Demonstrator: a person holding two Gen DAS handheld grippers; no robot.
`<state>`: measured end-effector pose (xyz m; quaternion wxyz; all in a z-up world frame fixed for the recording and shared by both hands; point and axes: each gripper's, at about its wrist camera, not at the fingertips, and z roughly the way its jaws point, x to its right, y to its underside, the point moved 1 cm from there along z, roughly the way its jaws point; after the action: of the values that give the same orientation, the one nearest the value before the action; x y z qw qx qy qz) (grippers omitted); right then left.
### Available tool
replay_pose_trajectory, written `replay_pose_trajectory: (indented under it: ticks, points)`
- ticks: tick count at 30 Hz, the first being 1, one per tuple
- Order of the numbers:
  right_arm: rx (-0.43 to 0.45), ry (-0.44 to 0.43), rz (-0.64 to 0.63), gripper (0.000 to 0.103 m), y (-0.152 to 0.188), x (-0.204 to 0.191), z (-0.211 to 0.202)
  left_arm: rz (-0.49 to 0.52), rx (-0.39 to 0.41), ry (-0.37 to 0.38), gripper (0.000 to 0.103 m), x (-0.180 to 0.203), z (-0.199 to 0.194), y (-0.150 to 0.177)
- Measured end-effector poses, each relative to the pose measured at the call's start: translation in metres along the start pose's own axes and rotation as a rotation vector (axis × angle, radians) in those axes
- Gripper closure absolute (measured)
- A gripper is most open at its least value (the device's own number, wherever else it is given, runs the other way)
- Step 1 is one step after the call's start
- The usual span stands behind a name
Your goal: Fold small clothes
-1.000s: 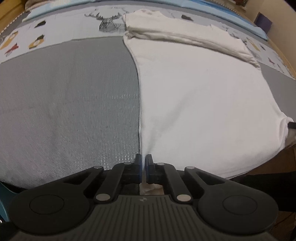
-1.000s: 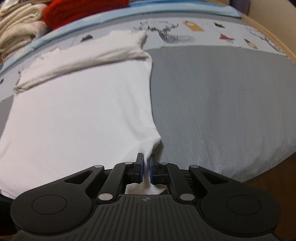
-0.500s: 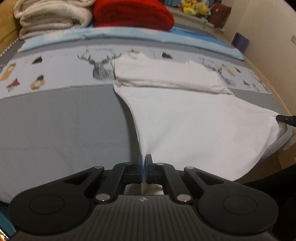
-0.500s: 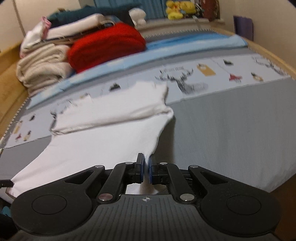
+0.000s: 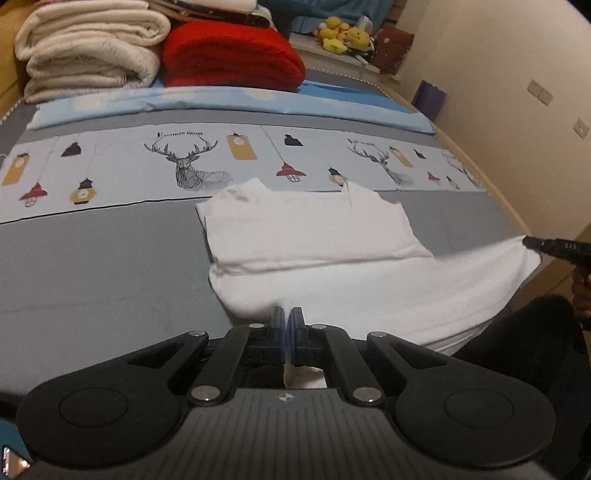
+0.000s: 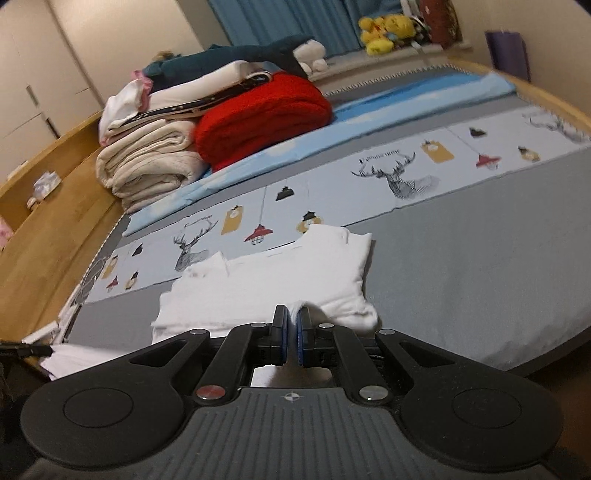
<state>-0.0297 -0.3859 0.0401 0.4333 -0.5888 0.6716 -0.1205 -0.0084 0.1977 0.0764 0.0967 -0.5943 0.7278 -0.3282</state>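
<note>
Left wrist view: your left gripper (image 5: 287, 317) has its jaws pinched nearly together on the near left corner of the white cotton T-shirt (image 5: 332, 251), with a strip of white fabric showing between the blue pads and behind them. From that pinch the shirt's near edge runs rightward, lifted off the bed, to your right gripper (image 5: 532, 243), whose black fingertip shows at the shirt's far right corner and grips the cloth there. Beyond the lifted edge, the shirt's upper part lies folded flat on the grey bedspread (image 5: 92, 266), just short of the pale printed band with deer heads and lanterns (image 5: 184, 166). Past that band lies a light blue sheet strip (image 5: 221, 99), and beyond it, well apart from the shirt, sit a folded red knitted blanket (image 5: 229, 55) and a stack of cream folded blankets (image 5: 88, 48).

Right wrist view: your right gripper (image 6: 291, 325) is clamped narrow on the white T-shirt (image 6: 288, 277), cloth bunched between the pads. The folded part lies just ahead of the claw on the grey bedspread (image 6: 461, 277). To the shirt's left, the wooden bed frame (image 6: 48, 229) borders the bedspread. Far behind the shirt stand the red blanket (image 6: 266, 110) and cream blankets (image 6: 147, 162), with yellow plush toys (image 6: 384, 29) farther back.
</note>
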Motion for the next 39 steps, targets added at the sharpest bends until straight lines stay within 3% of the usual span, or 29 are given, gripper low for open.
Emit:
replay_pose_trajectory:
  ticks: [3,10,12,15,16,20,24,26,30,33,35,36,39]
  points:
    - [-0.032,0.046,0.011,0.099,-0.018,0.006,0.043,-0.036,-0.023,-0.022,0.101,-0.018,0.045,-0.022]
    - [-0.129,0.156,-0.027,0.099,-0.073,0.033,0.186,-0.090,-0.060,-0.082,0.101,-0.059,0.175,-0.077]
    - [-0.142,0.172,-0.033,0.099,-0.073,0.041,0.213,-0.111,-0.070,-0.090,0.101,-0.072,0.206,-0.077]
    - [-0.200,0.188,-0.002,0.099,-0.063,0.054,0.247,-0.154,-0.144,-0.110,0.101,-0.086,0.238,-0.077]
    - [-0.224,0.205,0.000,0.099,-0.065,0.056,0.256,-0.140,-0.124,-0.107,0.101,-0.087,0.242,-0.085]
    - [-0.174,0.188,0.057,0.098,-0.092,0.059,0.280,-0.217,-0.101,-0.118,0.101,-0.108,0.259,-0.109]
    - [-0.061,0.254,0.054,0.095,-0.118,0.058,0.280,-0.311,0.007,-0.130,0.101,-0.125,0.243,-0.131]
    - [-0.067,0.251,0.062,0.095,-0.119,0.061,0.278,-0.342,0.029,-0.133,0.099,-0.132,0.236,-0.133]
    - [-0.111,0.249,0.046,0.095,-0.102,0.060,0.275,-0.338,-0.056,-0.158,0.081,-0.130,0.237,-0.115]
    - [-0.148,0.264,0.027,0.094,-0.078,0.062,0.274,-0.312,-0.092,-0.168,0.074,-0.125,0.239,-0.090]
    - [-0.223,0.300,0.037,0.094,-0.068,0.063,0.277,-0.316,-0.143,-0.164,0.074,-0.122,0.244,-0.077]
    - [-0.211,0.281,0.035,0.094,-0.066,0.062,0.274,-0.301,-0.136,-0.155,0.073,-0.119,0.243,-0.075]
    - [-0.240,0.272,-0.014,0.094,-0.058,0.058,0.274,-0.244,-0.112,-0.095,0.057,-0.106,0.239,-0.076]
